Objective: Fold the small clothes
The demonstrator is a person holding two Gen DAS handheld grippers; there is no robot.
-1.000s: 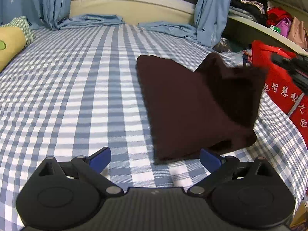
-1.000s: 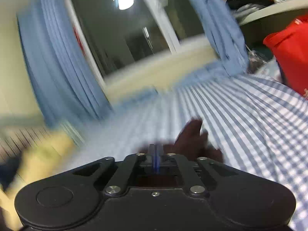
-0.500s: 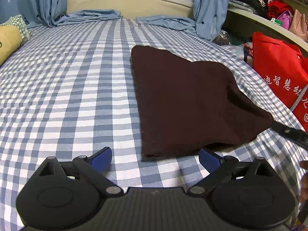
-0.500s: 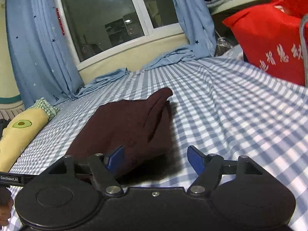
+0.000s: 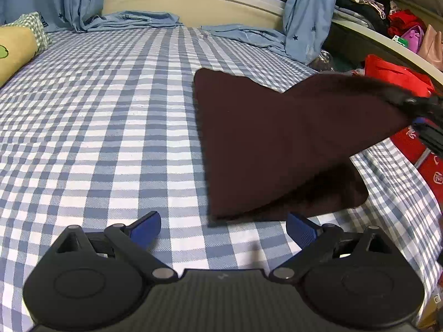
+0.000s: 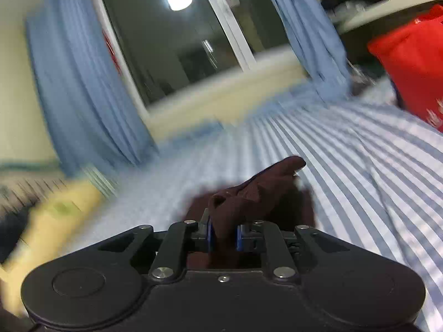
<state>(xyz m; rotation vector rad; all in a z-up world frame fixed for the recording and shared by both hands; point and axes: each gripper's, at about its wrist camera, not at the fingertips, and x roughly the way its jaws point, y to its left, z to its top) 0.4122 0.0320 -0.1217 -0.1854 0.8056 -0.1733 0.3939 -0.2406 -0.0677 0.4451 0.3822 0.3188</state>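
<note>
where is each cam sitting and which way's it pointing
Left wrist: sits on the open left gripper, low over the checked bedsheet, facing the window wall; its blue fingers show, with the right gripper at the right edge.
Right wrist: sits on the right gripper, blurred, facing the window; its jaws pinch the dark brown garment.
Shared: garment, bedsheet, blue curtains, red bag.

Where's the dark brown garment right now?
The dark brown garment lies right of centre on the checked bedsheet in the left wrist view, its right edge lifted by the right tool, near the red bag.
</note>
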